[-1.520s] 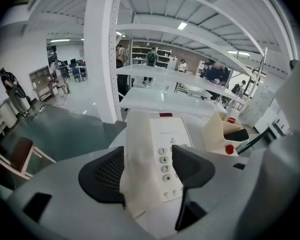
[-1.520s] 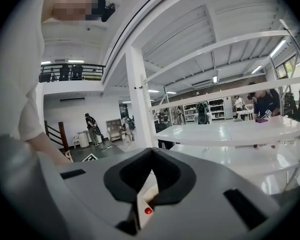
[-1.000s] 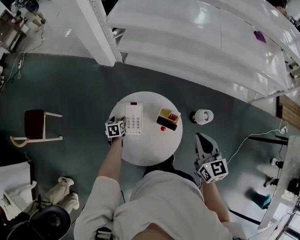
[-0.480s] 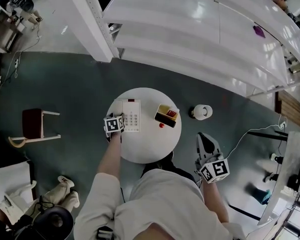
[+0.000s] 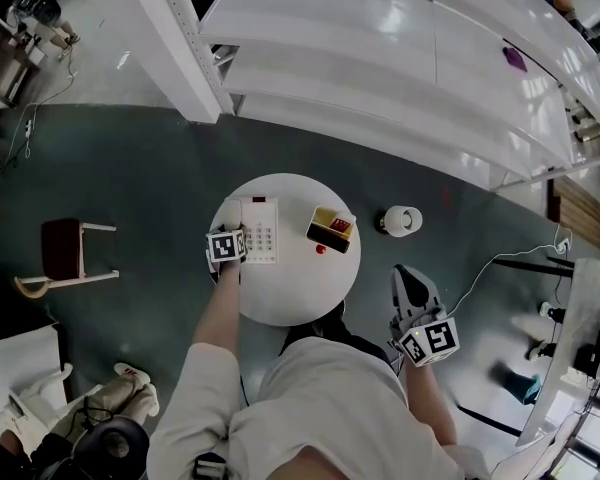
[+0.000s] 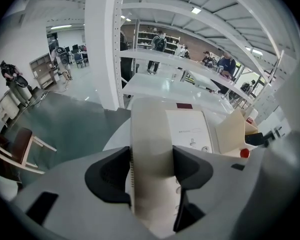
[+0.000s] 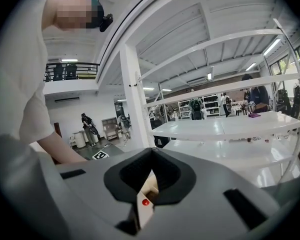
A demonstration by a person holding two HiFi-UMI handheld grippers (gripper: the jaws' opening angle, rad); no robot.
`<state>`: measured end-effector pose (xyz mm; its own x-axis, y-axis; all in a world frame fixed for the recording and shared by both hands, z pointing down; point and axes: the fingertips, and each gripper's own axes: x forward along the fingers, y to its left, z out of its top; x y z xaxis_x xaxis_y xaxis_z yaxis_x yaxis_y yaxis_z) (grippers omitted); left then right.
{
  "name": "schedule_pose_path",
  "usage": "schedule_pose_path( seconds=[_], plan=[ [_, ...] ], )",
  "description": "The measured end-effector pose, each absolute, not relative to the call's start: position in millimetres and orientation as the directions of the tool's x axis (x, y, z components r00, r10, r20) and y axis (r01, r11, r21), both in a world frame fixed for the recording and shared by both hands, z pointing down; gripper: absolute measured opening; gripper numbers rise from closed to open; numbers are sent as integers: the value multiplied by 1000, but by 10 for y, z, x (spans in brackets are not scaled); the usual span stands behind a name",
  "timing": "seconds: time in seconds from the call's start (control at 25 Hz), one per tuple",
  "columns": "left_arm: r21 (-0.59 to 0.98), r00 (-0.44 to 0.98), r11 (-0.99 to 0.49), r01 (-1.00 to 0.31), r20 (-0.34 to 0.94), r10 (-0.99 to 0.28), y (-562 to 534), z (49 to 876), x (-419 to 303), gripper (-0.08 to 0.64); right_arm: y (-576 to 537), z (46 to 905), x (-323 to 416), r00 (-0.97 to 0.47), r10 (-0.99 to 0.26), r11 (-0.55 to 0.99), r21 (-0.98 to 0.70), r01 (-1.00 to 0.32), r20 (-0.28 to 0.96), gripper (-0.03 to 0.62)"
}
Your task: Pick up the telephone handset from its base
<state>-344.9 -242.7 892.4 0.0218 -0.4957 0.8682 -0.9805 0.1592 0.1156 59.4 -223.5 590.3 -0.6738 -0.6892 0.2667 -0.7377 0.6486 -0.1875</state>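
Grasp step: the handset (image 6: pixel 150 129), on its base (image 6: pixel 190 126), is pinched by the left claw (image 6: pixel 151 166), jaws just closing; the right claw (image 7: pixel 151 166) is shut, empty. A lift is required next.

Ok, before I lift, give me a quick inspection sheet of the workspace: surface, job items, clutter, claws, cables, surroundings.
Surface: round white table on a dark floor.
Job's things: handset lying on the telephone base, on the table's left part in the head view.
Clutter: open yellow and red box; small red object beside it.
Claws: left claw has just been closing, pads against both sides of the handset; right claw shut, empty, off the table.
Cables: white cable on the floor at right.
Surroundings: white shelving, chair, white roll on the floor.
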Motion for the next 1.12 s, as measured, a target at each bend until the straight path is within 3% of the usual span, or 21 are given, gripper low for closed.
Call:
schedule_pose_path(
  seconds=[0.64, 1.12],
  plan=[
    [110, 27, 172, -979, 904, -427, -2430, 8907, -3473, 241, -2089, 5853, 726, -657, -710, 626, -199, -754, 255, 8],
    [119, 18, 162, -980, 853, -522, -2364, 8580, -3424, 224, -1980, 5805, 820, -663, -715, 627, -216, -748, 222, 8]
  ],
)
